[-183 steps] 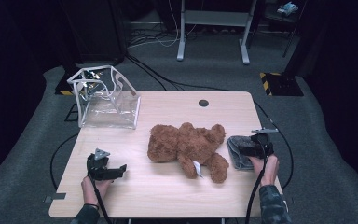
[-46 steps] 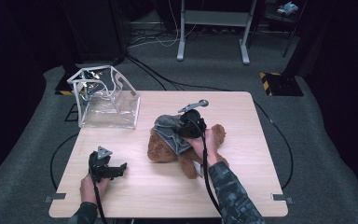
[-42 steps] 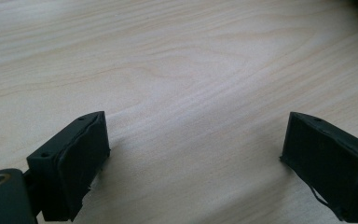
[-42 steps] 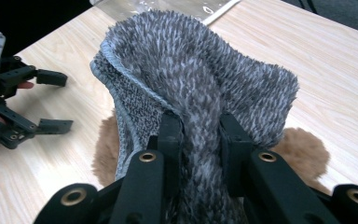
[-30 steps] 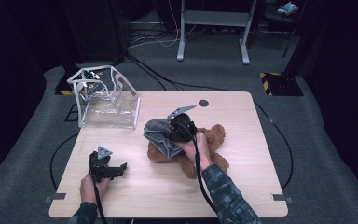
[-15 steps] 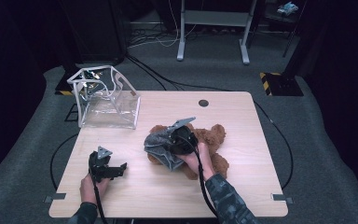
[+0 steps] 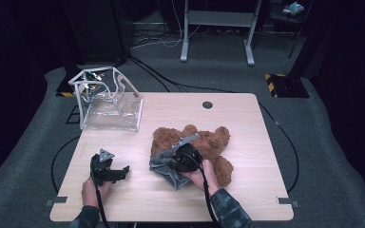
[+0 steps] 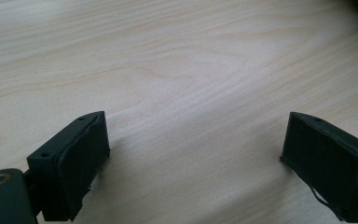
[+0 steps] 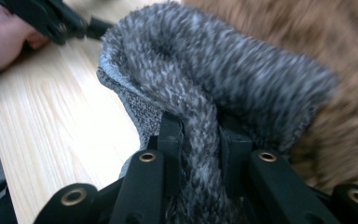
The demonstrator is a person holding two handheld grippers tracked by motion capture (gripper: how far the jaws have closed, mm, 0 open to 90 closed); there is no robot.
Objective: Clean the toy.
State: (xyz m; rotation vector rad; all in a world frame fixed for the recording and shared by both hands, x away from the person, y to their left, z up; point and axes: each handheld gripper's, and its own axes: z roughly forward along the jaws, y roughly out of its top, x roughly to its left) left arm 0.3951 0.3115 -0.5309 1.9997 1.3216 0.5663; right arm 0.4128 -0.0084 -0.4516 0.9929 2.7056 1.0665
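At the near edge of the worktop [image 7: 247, 118], the left tool [image 7: 116, 172] is held low over bare wood, its jaws spread wide with nothing between them. Just beyond and to the right, the right tool [image 7: 171, 164] is clamped on a fold of grey knitted cloth [image 7: 167, 167], which is pinched tightly between its jaws. The cloth lies against the front of a brown teddy bear [image 7: 214, 142] at the worktop's middle. Farther back, a clear plastic box [image 7: 109, 102] stands at the far left corner.
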